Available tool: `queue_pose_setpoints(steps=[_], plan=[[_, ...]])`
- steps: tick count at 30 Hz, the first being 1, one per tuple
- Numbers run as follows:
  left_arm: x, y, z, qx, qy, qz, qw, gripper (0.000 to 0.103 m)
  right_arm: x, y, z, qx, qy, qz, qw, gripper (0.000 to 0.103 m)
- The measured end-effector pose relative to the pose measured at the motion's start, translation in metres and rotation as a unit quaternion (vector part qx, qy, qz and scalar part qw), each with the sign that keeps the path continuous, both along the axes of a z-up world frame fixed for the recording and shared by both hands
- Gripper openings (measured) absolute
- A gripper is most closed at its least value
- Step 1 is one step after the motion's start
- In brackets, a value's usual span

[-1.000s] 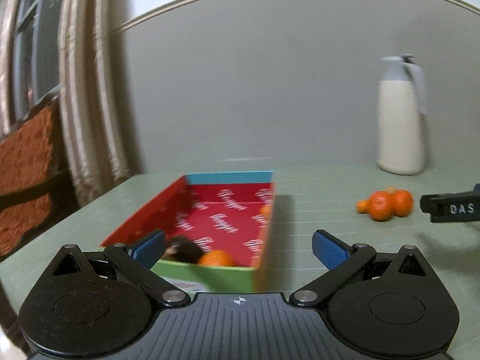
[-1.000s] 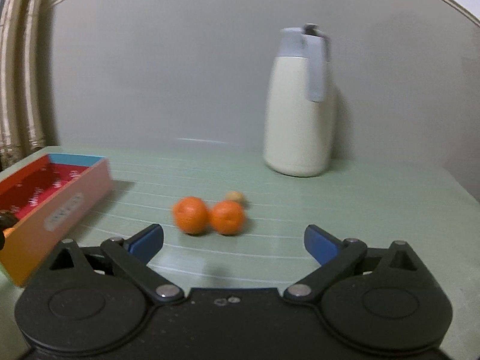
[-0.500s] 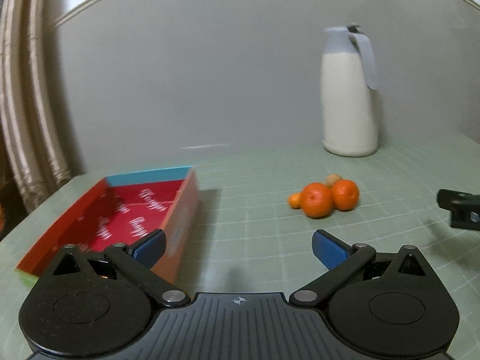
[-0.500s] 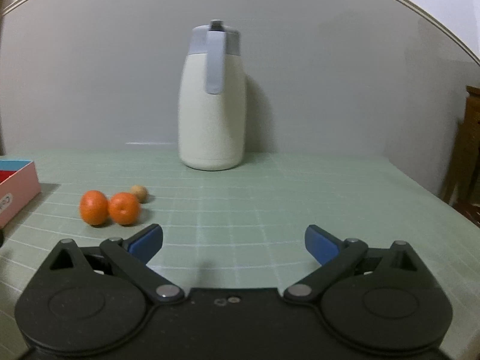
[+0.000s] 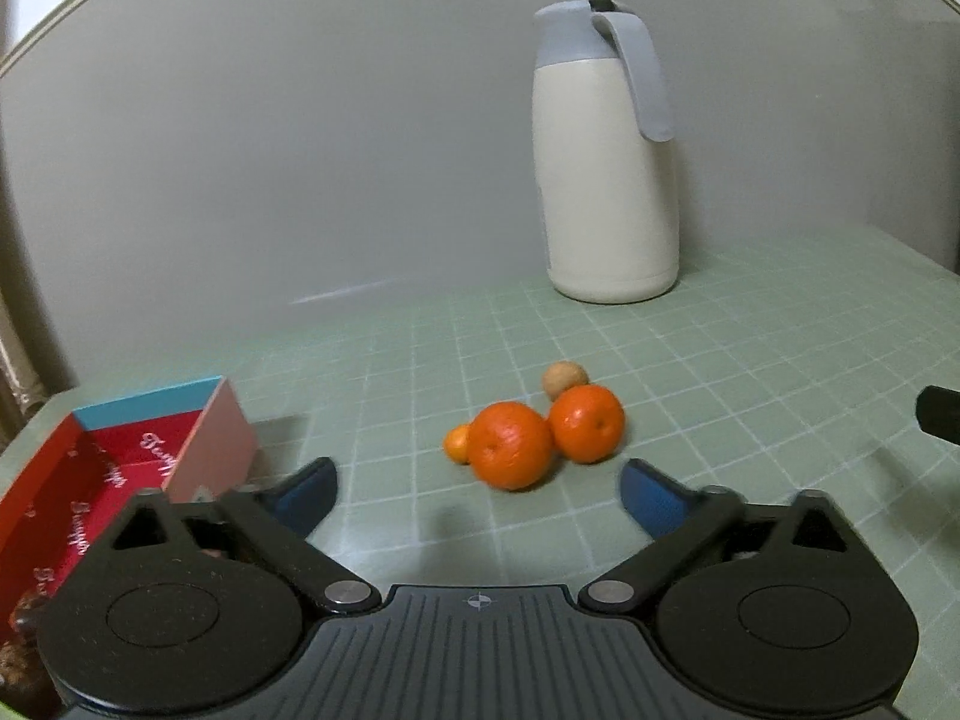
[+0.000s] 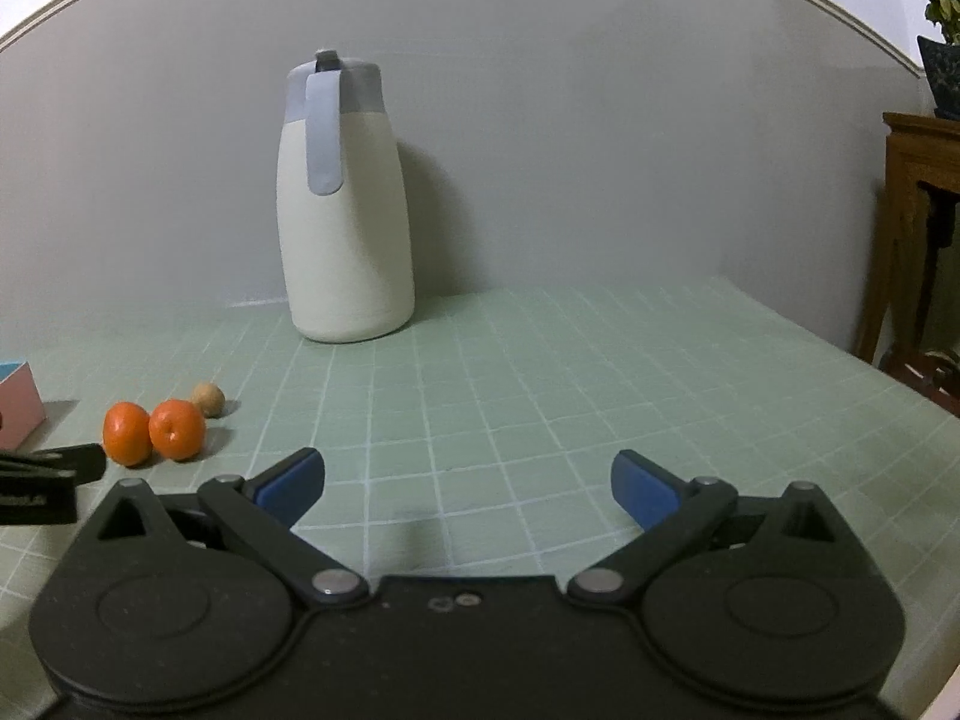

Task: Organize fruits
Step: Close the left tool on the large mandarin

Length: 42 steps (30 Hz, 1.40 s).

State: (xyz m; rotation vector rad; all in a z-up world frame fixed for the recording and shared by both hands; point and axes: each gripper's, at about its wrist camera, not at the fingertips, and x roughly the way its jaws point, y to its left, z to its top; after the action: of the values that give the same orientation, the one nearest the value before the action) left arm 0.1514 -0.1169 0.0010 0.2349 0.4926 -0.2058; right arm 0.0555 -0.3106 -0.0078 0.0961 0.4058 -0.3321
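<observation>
Blue-padded left gripper (image 5: 477, 489) jaws apart, just been closing, nothing between. Round orange mandarins (image 5: 510, 444) cluster at 12 o'clock on green gridded tabletop (image 5: 750, 372). Red printed cardboard box (image 5: 120, 474) at 9. Right gripper (image 6: 468, 483) spread, empty. Cream jug (image 5: 606, 180) farthest, 1 o'clock.

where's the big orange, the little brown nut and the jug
big orange (image 5: 510, 445), left wrist view, front of its peel
brown nut (image 5: 563, 378), left wrist view, its top
jug (image 6: 345, 228), right wrist view, cream body
</observation>
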Motion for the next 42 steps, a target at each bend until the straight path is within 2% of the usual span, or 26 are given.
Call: queue_pose_setpoints(steps=[2, 7, 11, 12, 25, 26, 27, 28, 42], plan=[[0.008, -0.003, -0.003, -0.005, 0.016, -0.001, 0.9999, 0.078, -0.002, -0.001, 0.0, -0.001, -0.002, 0.001, 1.0, 0.102], [0.02, -0.008, -0.01, -0.003, 0.024, 0.01, 0.9997, 0.077, -0.006, -0.008, 0.001, 0.001, -0.008, -0.008, 1.0, 0.103], [0.032, -0.011, -0.015, -0.003, 0.038, 0.011, 0.9992, 0.062, -0.007, -0.013, 0.0, 0.005, -0.006, -0.011, 1.0, 0.103], [0.035, -0.012, -0.016, -0.005, 0.043, 0.013, 0.999, 0.06, -0.007, -0.013, 0.0, 0.006, -0.006, -0.011, 1.0, 0.103], [0.059, -0.013, -0.02, -0.025, 0.048, 0.021, 0.9983, 0.06, -0.002, -0.012, -0.003, 0.003, 0.006, 0.004, 1.0, 0.103], [0.06, -0.014, -0.022, -0.025, 0.052, 0.02, 0.9981, 0.056, -0.002, -0.012, -0.003, 0.002, 0.006, 0.006, 1.0, 0.103], [0.062, -0.014, -0.024, -0.027, 0.059, 0.014, 0.9978, 0.045, -0.002, -0.011, -0.003, 0.0, 0.007, 0.007, 1.0, 0.103], [0.062, -0.015, -0.025, -0.027, 0.065, 0.01, 0.9975, 0.043, -0.002, -0.011, -0.003, -0.001, 0.006, 0.008, 1.0, 0.103], [0.05, -0.009, -0.021, -0.033, 0.046, 0.012, 0.9983, 0.042, 0.0, -0.006, -0.003, -0.007, 0.007, 0.014, 1.0, 0.103]])
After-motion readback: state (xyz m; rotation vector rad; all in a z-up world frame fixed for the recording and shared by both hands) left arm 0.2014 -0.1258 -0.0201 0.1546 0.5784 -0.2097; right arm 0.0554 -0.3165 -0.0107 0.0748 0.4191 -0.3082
